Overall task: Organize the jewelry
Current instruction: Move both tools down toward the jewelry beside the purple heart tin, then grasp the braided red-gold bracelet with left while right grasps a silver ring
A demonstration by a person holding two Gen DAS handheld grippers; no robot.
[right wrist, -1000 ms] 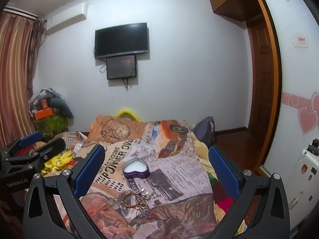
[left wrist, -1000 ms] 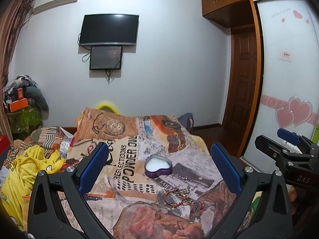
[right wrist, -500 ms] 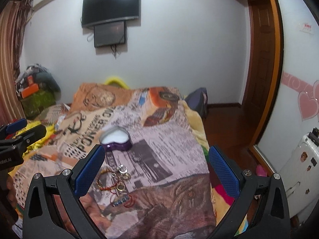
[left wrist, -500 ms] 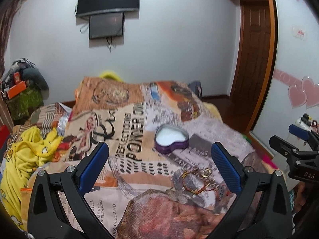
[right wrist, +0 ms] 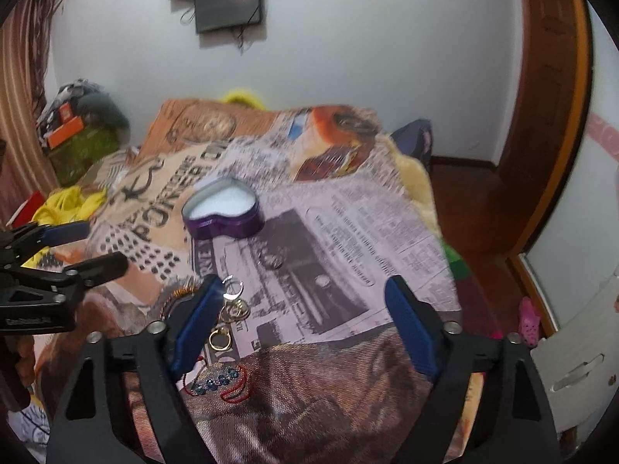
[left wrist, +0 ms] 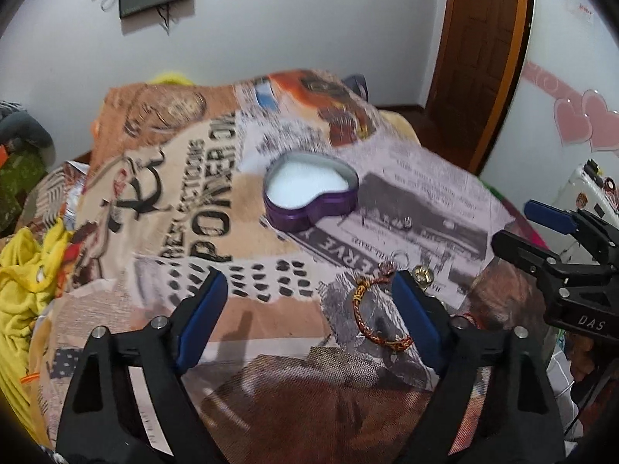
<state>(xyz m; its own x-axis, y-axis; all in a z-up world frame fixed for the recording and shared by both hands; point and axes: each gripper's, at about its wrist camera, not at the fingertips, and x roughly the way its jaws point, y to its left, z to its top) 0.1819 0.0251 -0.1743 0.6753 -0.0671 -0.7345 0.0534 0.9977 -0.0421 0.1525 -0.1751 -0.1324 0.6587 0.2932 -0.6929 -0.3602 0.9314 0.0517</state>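
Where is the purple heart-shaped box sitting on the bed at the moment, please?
The heart-shaped box sits open mid-bed on the printed blanket, beyond both grippers and just behind the loose rings.

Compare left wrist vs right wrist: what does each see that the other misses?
Left wrist only: the red-and-gold braided bracelet in full, beside the left gripper right finger.

Right wrist only: gold rings, a silver ring and a blue-beaded red bracelet near the right gripper left finger.

Both: the open purple heart-shaped box on the newspaper-print blanket, both grippers open and empty.
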